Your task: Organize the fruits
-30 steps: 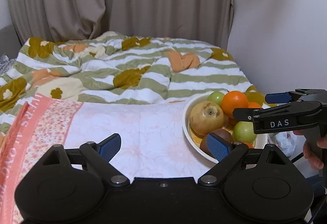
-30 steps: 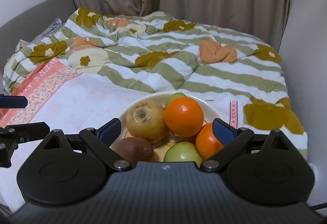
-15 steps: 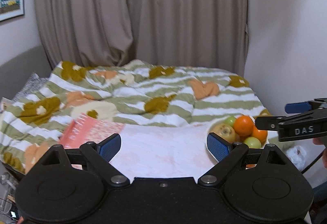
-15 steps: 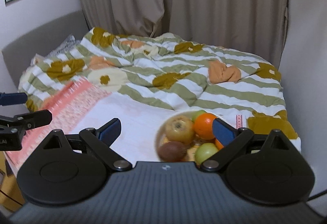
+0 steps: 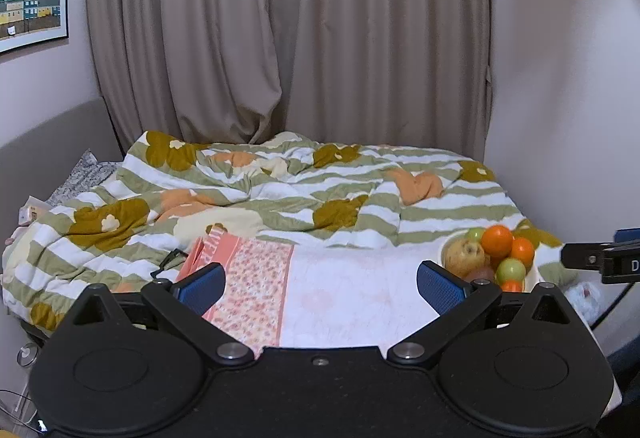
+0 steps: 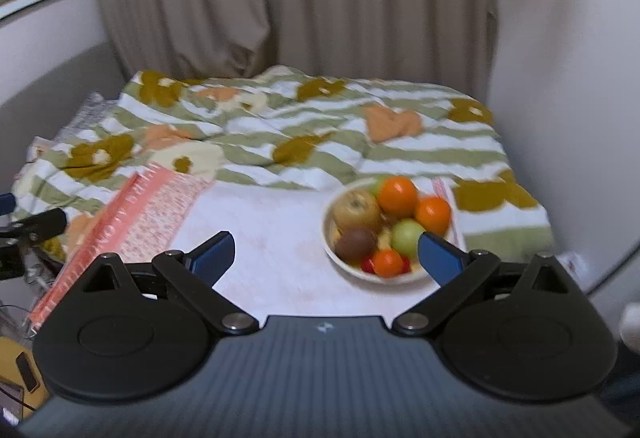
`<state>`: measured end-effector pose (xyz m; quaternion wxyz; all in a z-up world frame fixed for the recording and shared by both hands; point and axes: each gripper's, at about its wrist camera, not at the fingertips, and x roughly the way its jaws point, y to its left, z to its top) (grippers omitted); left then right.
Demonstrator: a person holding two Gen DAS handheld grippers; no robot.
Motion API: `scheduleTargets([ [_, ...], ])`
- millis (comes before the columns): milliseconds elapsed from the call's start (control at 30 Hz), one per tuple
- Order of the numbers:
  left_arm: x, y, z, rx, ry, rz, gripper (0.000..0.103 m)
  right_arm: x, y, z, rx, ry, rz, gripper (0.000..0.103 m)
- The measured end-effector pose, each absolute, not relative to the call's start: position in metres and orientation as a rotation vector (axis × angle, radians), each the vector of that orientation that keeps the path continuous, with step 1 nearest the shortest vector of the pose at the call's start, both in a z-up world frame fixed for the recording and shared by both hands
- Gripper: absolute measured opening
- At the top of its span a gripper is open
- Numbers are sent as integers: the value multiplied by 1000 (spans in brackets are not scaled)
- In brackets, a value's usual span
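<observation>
A white bowl [image 6: 329, 234] sits on the bed's near right part, on a pale cloth. It holds two oranges [image 6: 397, 197], a yellow-brown pear-like fruit [image 6: 357, 210], a green apple [image 6: 407, 238], a brown kiwi [image 6: 355, 244] and a small orange fruit [image 6: 386, 263]. My right gripper [image 6: 325, 258] hovers open before the bowl, well short of it, with nothing between its fingers. My left gripper [image 5: 320, 286] is over the bed's middle, its jaws opening and empty. The bowl [image 5: 445, 252] lies to its right, and the right gripper's fingertips [image 5: 576, 260] show at the right edge.
A crumpled duvet [image 5: 280, 198] with green stripes and flowers covers the far half of the bed. A pink flowered cloth [image 5: 256, 278] lies at the near left, black glasses [image 5: 168, 262] beside it. A wall [image 6: 560, 78] closes the right side, curtains [image 5: 280, 38] the back.
Both grippers have drawn back and up from the bowl, which now looks smaller and farther off. The left gripper's fingers stand a little wider apart.
</observation>
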<state>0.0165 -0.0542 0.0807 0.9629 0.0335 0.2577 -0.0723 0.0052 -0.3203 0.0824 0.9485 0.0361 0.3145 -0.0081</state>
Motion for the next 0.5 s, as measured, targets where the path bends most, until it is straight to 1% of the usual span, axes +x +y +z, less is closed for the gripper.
scheduleTargets([
  [233,7,-39,66,55,558,-177,103,-16,-319,61,64,694,-125,103],
  [500,5,-38,62,67,570,-211,103,-24,-309,55,50,692,-142,103],
])
